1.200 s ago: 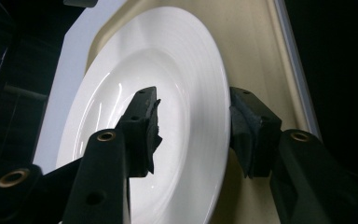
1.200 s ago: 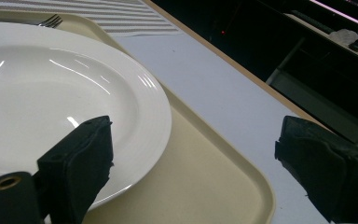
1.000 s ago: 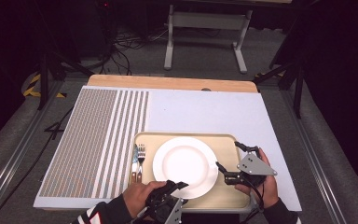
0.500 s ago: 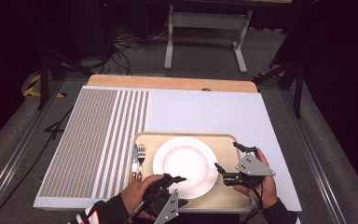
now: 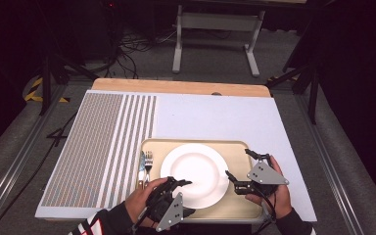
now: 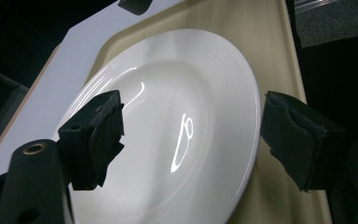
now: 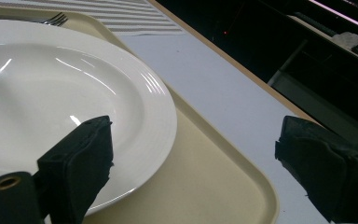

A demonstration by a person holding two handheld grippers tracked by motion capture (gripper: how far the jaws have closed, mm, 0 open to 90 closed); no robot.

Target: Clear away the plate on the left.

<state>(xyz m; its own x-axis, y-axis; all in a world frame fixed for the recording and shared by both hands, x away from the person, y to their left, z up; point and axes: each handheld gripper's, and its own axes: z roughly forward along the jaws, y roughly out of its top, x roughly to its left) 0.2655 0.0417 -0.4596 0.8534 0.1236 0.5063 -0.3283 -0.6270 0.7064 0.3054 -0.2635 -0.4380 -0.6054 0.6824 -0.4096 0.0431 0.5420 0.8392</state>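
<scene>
A white plate (image 5: 194, 175) lies flat on a beige tray (image 5: 237, 208) near the table's front edge. A fork (image 5: 148, 161) and a knife (image 5: 141, 164) lie on the tray's left side. My left gripper (image 5: 188, 197) is at the plate's near-left rim. Its jaws have just been opening and now stand wide, with the plate's rim (image 6: 182, 93) between them and no pad pressing on it. My right gripper (image 5: 237, 163) is open at the plate's right rim, one jaw over the plate (image 7: 51, 84) and the other past the tray's edge (image 7: 205, 177).
The tray rests on a white mat (image 5: 215, 117) with a striped section (image 5: 98, 147) to the left. A wooden board edge (image 5: 176, 87) runs along the far side. Beyond it are the floor, cables and a metal stand (image 5: 215, 29).
The left gripper's jaws have spread wider at the plate's near rim. The plate, the tray and the right gripper have stayed put.
</scene>
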